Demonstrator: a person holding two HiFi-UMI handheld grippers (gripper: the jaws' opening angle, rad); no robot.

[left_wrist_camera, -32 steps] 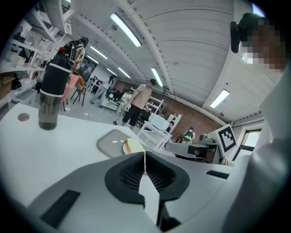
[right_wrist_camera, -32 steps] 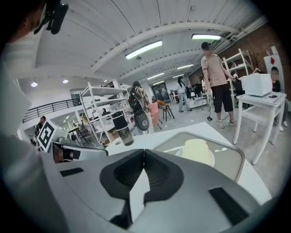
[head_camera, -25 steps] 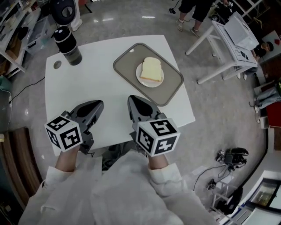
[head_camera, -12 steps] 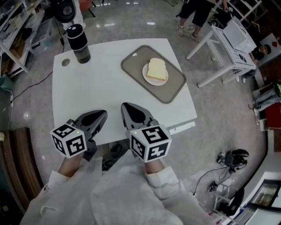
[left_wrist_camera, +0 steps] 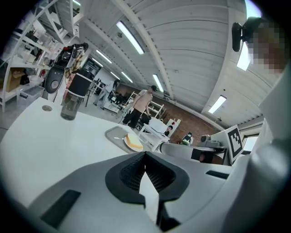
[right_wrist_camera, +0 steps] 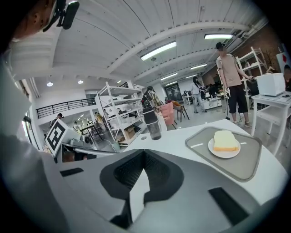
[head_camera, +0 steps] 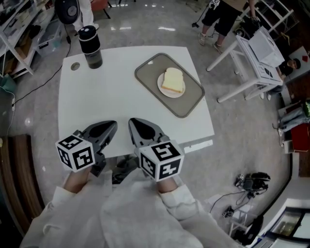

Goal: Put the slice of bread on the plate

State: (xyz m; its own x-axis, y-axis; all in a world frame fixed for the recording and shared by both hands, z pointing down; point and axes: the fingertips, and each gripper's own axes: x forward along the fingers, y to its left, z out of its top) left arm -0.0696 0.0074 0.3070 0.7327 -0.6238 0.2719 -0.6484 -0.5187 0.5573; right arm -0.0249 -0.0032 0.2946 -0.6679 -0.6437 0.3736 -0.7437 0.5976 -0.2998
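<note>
The slice of bread (head_camera: pixel 173 80) lies on a small white plate (head_camera: pixel 163 88), which rests on a grey tray (head_camera: pixel 189 101) at the far right of the white table (head_camera: pixel 97 97). Both grippers hover over the table's near edge, well short of the tray. My left gripper (head_camera: pixel 109 125) is shut with nothing in it, and my right gripper (head_camera: pixel 135 122) beside it is shut and empty too. In the left gripper view, past the left gripper (left_wrist_camera: pixel 145 154), the bread (left_wrist_camera: pixel 134 142) shows far off. The right gripper view shows the right gripper (right_wrist_camera: pixel 144 151), with the bread (right_wrist_camera: pixel 225 140) and plate (right_wrist_camera: pixel 218 153) ahead to the right.
A dark bottle (head_camera: pixel 91 47) stands at the table's far left corner, beside a round hole (head_camera: pixel 74 66) in the top. A white stand (head_camera: pixel 252 53) and a person's legs (head_camera: pixel 220 14) are off to the right. Shelves (head_camera: pixel 19 29) line the left; cables (head_camera: pixel 249 183) lie on the floor.
Both grippers have drawn back toward the table's near edge, the right one shifting left. The bread, plate and tray have not moved on the table.
</note>
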